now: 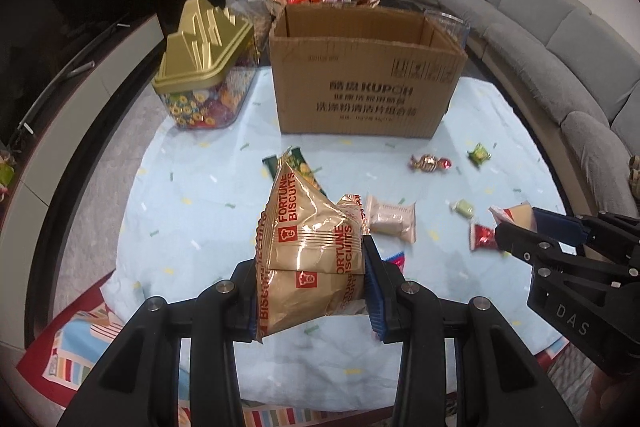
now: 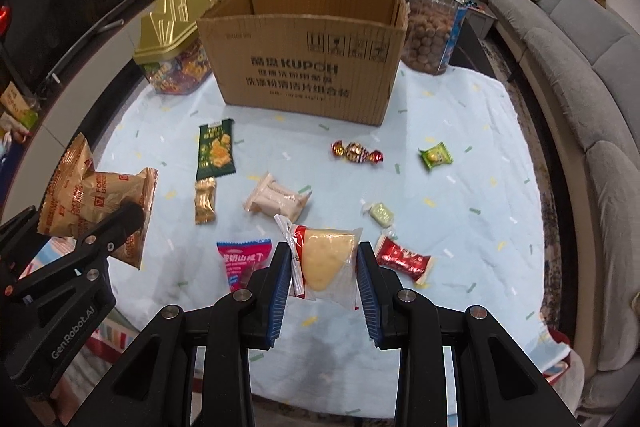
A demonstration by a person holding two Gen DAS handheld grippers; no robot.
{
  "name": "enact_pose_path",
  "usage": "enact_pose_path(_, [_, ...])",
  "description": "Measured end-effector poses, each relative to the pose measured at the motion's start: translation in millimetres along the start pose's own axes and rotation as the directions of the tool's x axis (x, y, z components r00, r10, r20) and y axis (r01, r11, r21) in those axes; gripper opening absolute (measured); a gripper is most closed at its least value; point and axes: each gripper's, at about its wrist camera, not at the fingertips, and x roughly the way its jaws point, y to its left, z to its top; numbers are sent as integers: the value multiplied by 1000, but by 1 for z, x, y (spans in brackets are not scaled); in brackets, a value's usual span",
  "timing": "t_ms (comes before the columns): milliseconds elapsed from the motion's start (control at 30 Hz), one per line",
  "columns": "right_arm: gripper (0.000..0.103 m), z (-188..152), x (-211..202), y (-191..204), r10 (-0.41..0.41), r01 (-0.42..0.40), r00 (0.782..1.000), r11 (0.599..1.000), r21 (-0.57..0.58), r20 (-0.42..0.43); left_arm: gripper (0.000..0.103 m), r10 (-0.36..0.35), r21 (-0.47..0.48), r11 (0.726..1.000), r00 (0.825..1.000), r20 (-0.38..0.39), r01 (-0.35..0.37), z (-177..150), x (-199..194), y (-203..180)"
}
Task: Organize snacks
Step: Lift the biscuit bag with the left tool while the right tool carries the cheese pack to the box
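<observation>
Gold foil Fortune Biscuits packets (image 1: 316, 255), light and crushable, sit pinched in your left tool (image 1: 316, 291); your right tool (image 2: 323, 279) pinches a slippery clear-wrapped pastry (image 2: 326, 261), both above the counter's (image 2: 460, 227) near edge.

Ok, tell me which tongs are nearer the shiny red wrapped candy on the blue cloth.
Right. The right tongs, shut on a clear-wrapped yellow pastry, hang just left of the red candy. The left tongs, gripping gold biscuit packets, are farther off to its left.
</observation>
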Motion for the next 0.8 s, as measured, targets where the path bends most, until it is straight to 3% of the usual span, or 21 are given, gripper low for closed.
enact_pose_path(367, [34, 17, -33, -2, -13, 12, 997, 1000, 4, 75, 40, -15, 23, 1000, 998, 59, 13, 25, -26, -3])
enact_pose_path(800, [34, 60, -62, -9, -28, 27, 984, 1000, 10, 174, 40, -26, 32, 999, 993, 119, 22, 71, -42, -4])
